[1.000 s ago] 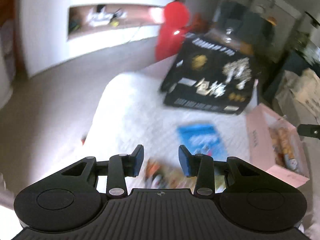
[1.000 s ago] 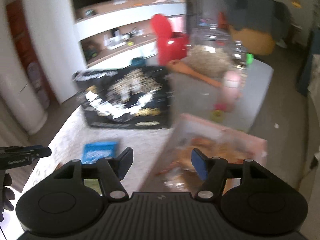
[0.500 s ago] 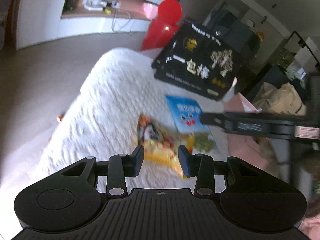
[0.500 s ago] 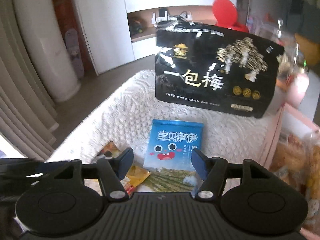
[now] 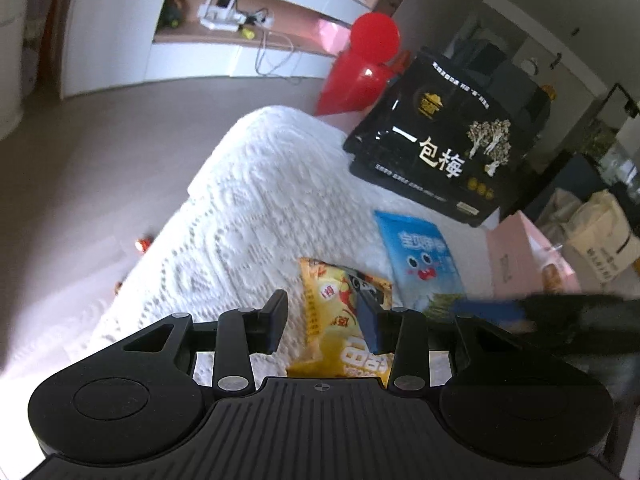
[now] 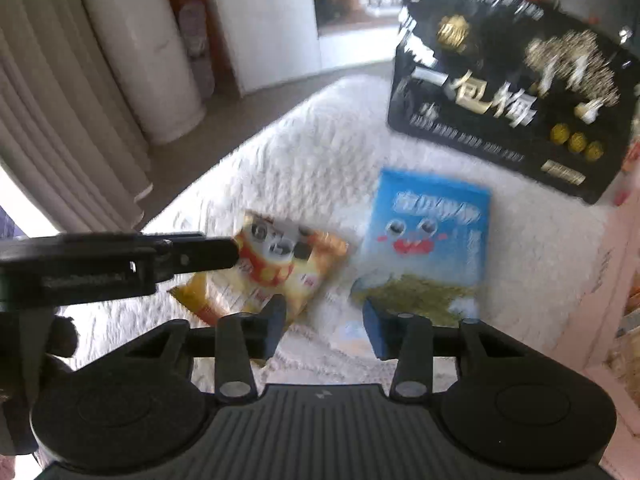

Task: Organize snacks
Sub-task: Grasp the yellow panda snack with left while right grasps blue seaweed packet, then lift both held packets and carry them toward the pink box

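A yellow snack packet [image 5: 340, 316] [image 6: 276, 268] lies flat on the white lace cloth [image 5: 264, 200]. A blue snack packet [image 5: 420, 256] [image 6: 428, 236] with a cartoon face lies to its right. My left gripper [image 5: 323, 322] is open, just above the yellow packet, its jaws on either side of it. My right gripper [image 6: 324, 326] is open and empty, low over the cloth at the near ends of both packets. A large black snack bag [image 5: 444, 144] [image 6: 508, 92] stands behind. A pink box [image 5: 524, 256] with snacks sits at the right.
A red balloon-like object [image 5: 360, 68] stands behind the black bag. White shelves [image 5: 240, 40] line the far wall. The floor [image 5: 100, 160] drops off left of the cloth. Beige bags [image 5: 592, 232] stand far right. Curtains [image 6: 60, 120] hang at the left.
Both grippers have swung left and come down over the packets. The left gripper has moved onto the yellow packet. The right gripper has dropped nearer the cloth, beside the left one.
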`<state>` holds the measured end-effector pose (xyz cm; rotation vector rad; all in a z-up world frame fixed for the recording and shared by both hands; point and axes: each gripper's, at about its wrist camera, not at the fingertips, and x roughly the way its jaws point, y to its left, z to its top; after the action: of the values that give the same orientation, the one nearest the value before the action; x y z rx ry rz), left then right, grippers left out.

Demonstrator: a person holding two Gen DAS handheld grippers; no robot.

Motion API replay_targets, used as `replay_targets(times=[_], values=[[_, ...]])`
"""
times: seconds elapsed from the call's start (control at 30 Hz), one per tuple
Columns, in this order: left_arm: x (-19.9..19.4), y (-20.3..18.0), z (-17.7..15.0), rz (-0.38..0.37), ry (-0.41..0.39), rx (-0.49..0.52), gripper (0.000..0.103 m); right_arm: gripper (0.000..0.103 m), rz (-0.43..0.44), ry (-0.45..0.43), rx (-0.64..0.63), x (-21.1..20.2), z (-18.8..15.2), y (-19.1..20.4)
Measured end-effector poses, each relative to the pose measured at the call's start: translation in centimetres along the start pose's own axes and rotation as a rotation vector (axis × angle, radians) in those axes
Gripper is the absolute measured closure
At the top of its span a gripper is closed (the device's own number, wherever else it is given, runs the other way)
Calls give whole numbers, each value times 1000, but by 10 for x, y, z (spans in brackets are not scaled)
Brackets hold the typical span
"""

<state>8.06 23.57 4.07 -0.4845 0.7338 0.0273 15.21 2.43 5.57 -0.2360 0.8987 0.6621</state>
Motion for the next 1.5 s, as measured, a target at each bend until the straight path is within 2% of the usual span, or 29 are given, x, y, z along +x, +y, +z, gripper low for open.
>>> replay_targets(times=[0.03,0.07,0.13,0.3,0.4,0.53,0.67,0.87,1.1,1.23,1.33,1.5], values=[[-1,-3,-1,9,-3,20,60,37,-34,-32,22,-1,2,-5],[-2,-6,-2,17,-6,41,60,30,-69,-56,49,-1,4,-9],[-3,-12,-3,33,-11,88,60,29,-118,-64,92,8,8,-18],[-4,-26,-8,55,-12,184,60,29,-170,-7,127,38,12,-26],[-1,-30,-11,69,-1,218,60,22,-214,-22,114,45,14,-23],[1,-29,-13,67,7,229,60,19,-151,25,209,56,11,-35],[1,-25,-12,69,10,222,56,18,-155,23,161,53,9,-30],[-1,-24,-13,68,16,216,56,25,-150,17,162,32,3,-28],[2,-26,-11,59,27,203,58,25,-101,-9,120,-19,-33,-16],[10,-31,-12,47,56,206,58,25,-79,-36,118,-54,-66,-15],[19,-36,-12,65,63,210,55,25,-105,-58,133,-69,-97,-17],[37,-48,-9,120,85,236,49,25,-203,-71,158,-79,-143,-23]])
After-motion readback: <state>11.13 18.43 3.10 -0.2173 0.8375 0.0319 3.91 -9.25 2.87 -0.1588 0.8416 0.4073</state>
